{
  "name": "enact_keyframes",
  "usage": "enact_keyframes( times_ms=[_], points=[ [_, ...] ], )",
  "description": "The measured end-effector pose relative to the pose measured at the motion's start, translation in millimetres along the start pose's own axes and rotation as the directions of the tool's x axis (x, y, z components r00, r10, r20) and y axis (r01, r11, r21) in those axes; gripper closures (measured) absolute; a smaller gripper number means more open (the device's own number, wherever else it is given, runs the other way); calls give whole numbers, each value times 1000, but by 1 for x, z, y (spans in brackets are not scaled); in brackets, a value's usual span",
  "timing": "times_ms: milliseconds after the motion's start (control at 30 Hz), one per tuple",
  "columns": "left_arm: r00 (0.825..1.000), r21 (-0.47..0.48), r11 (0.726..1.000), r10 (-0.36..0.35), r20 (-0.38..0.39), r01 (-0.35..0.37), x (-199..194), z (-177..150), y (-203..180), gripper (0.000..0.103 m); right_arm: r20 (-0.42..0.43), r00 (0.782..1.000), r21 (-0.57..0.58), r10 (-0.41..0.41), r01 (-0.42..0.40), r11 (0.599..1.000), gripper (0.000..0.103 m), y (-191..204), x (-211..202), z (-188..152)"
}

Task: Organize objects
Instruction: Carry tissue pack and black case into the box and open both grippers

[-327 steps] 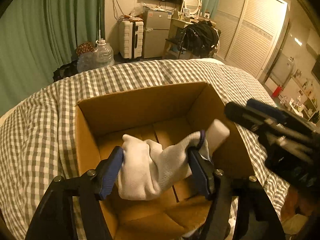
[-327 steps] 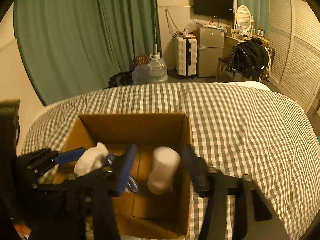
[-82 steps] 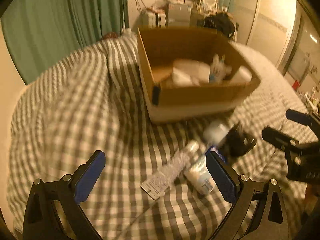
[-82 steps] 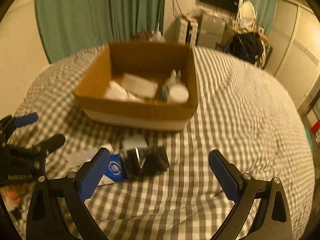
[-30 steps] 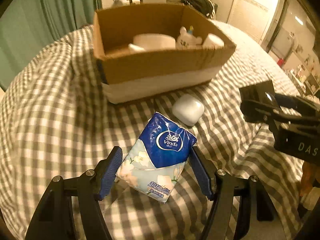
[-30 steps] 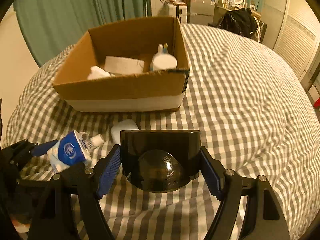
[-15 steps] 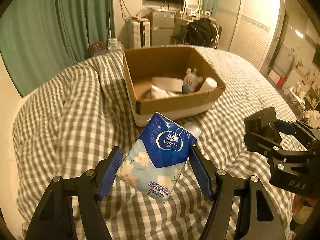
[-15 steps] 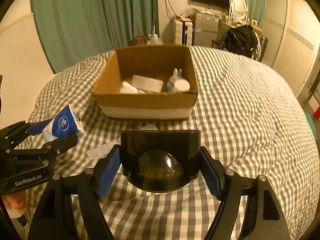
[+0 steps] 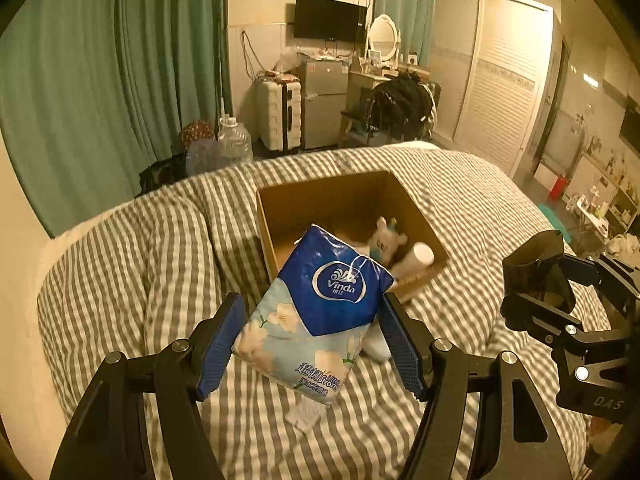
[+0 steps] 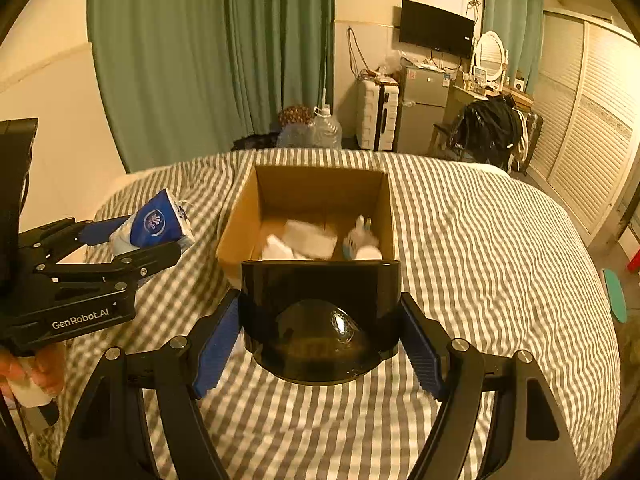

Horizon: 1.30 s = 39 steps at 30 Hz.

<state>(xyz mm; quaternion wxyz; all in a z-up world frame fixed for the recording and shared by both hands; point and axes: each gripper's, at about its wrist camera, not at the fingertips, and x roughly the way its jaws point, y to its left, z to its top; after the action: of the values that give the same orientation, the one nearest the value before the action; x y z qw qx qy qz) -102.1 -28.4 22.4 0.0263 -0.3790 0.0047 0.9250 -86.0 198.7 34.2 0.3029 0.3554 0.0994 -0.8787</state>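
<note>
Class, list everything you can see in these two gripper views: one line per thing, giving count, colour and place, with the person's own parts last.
Tissue pack: 1, blue, in left gripper.
Black holder: 1, in right gripper.
Box: 1, brown, open, on bed.
Plush toy: 1, white, in box.
White items: several, blurred, in box.
Bed cover: 1, grey-white check.
Curtains: green, behind bed.
TV: 1, black, on wall.
Suitcase: 1, white, on floor.
Left gripper: black, blue pads.
Right gripper: black, blue pads.

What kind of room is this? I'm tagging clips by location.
Most likely a bedroom: a bed with a checked cover fills the foreground, and a vanity mirror and louvred wardrobe stand by the far wall.
</note>
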Motion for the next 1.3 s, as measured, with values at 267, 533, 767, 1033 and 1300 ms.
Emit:
enact_keyframes(
  times_ms=[267,533,767,1033,1300],
  points=[
    [1000,1,1000,5,-23,-5,43,36,8,33,2,1000,5,30,-30,1000,28,-4,33,34],
    [997,2,1000,-12,-72,12,98,58,9,33,-24,997,40,67,-66,997,28,-19,84,54],
    [993,25,999,-30,-113,33,151,65,2,33,-33,997,100,70,-67,993,28,-46,130,71],
    [989,59,996,-53,-137,62,189,65,-9,33,-76,995,108,68,-60,992,28,-60,187,97],
    [987,60,996,-59,-146,69,204,63,-8,33,-106,989,148,100,-84,985,28,-66,229,99]
  ],
)
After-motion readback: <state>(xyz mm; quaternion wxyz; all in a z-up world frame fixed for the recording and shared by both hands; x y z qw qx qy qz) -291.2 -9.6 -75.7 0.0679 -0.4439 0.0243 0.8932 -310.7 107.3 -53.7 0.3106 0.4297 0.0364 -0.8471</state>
